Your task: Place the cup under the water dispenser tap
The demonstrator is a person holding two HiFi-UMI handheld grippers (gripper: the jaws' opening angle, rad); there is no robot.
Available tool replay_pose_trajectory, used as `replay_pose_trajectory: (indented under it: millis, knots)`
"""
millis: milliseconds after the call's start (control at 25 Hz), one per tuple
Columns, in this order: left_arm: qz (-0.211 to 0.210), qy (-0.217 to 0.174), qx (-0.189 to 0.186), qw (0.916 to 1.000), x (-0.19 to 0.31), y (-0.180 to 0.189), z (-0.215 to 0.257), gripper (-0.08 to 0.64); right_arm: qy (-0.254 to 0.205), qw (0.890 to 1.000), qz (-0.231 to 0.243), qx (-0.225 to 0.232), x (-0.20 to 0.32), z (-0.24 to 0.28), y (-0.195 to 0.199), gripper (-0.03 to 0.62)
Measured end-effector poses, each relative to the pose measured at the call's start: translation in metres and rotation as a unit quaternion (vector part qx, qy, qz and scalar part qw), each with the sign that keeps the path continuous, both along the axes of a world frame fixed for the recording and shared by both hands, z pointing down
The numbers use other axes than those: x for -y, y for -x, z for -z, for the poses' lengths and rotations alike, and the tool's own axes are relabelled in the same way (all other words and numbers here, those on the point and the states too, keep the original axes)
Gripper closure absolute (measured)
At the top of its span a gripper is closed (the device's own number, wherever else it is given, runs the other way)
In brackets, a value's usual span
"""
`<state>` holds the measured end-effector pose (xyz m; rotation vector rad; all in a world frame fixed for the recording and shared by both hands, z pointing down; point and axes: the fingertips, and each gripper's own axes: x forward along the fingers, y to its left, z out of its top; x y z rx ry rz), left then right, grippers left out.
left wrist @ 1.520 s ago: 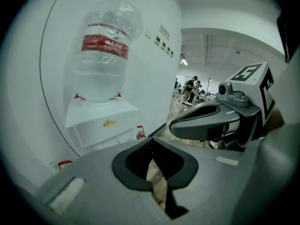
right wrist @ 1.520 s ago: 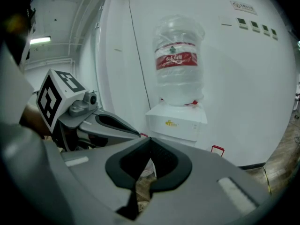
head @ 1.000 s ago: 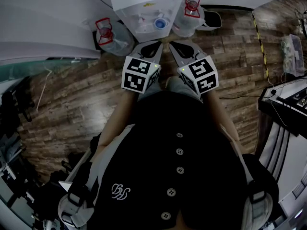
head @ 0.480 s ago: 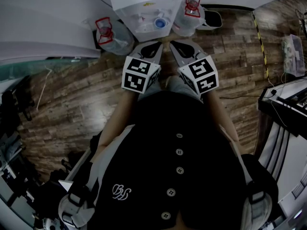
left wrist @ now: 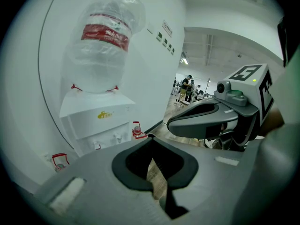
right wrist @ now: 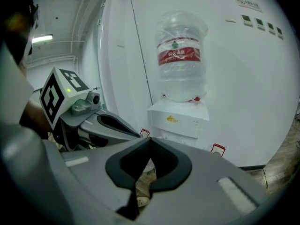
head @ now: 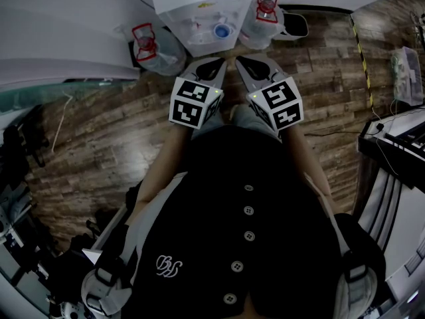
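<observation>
One white water dispenser (left wrist: 98, 121) against the wall, with one clear upturned bottle (left wrist: 101, 46) on top, fill unreadable. Flanked on the wooden floor (head: 99, 145) by two more: a spare bottle (head: 151, 50) on one side, another spare bottle (head: 264, 18) on the other. Open floor in front. Left gripper (left wrist: 151, 140) and right gripper (right wrist: 150, 139) both closed, empty, side by side. No sure sight of the cup; only a small blue round thing (head: 221, 30) at the dispenser's front.

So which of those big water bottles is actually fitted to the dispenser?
The red-labelled bottle upended on top of the white dispenser. The left floor bottle and right floor bottle stand beside it, with red carry handles.
</observation>
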<state>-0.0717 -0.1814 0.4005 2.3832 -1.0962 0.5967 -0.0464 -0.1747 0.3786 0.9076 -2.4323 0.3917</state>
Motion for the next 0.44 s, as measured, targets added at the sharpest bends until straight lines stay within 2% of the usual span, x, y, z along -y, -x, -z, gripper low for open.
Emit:
replay_pose_trajectory:
  millis: [440]
  knots:
    - [-0.006, 0.009, 0.0, 0.9999, -0.0003, -0.0025, -0.0055, 0.56, -0.002, 1.0, -0.001, 0.003, 0.0029, -0.0018, 0.0002, 0.592]
